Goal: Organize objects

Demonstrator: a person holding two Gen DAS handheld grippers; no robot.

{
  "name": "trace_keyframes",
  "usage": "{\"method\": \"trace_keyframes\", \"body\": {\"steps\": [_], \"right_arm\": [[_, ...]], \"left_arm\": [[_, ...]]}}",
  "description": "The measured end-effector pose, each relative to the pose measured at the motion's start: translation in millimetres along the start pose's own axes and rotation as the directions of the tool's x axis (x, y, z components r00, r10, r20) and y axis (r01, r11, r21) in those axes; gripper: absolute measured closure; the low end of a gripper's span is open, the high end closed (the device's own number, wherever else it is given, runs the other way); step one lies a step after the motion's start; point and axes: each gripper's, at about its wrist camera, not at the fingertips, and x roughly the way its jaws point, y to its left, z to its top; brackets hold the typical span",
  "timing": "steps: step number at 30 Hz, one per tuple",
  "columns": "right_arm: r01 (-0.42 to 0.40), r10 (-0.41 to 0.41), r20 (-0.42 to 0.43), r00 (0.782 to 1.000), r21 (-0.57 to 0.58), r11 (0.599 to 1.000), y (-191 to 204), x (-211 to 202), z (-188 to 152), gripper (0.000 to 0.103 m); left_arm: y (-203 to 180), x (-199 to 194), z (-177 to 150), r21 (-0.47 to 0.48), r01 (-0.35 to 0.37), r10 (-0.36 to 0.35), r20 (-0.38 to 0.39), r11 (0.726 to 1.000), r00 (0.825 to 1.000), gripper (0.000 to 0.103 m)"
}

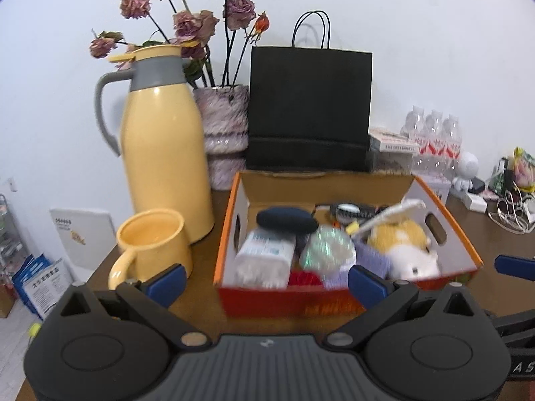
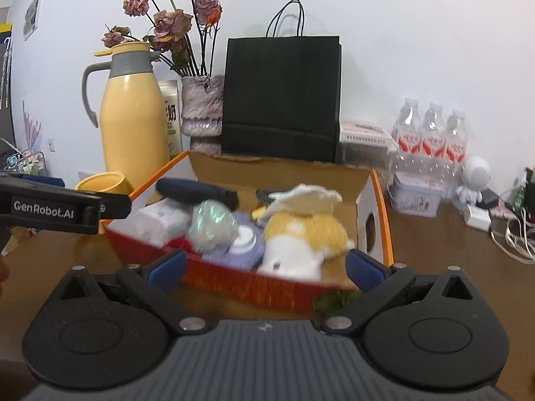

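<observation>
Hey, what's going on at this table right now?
A person is tidying up with two handheld grippers. The left gripper and right gripper are both open and empty, in front of an orange box on the table. The box already holds a plush toy, a dark case, a tissue pack and other small items. A yellow mug and thermos stand to its left, untouched.
</observation>
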Motion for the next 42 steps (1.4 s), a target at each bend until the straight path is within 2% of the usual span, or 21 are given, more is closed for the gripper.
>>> {"method": "trace_keyframes", "body": {"steps": [7,13,42], "right_arm": [[0.012,-0.011,-0.011,1.0,0.018,1.0,3,-36,-13,0.0],[0.017,-0.017,-0.012,1.0,0.026,1.0,3,-54,-17,0.0],[0.027,-0.026,-0.03,0.999,0.027,0.999,8,-66,-24,0.0]], "left_arm": [[-1,-38,-18,0.019,0.007,-0.007,-0.003,1.0,1.0,0.0],[-4,-53,-25,0.022,0.013,-0.013,-0.011,1.0,1.0,0.0],[-4,-64,-33,0.025,0.012,-0.011,-0.035,1.0,0.999,0.0]]}}
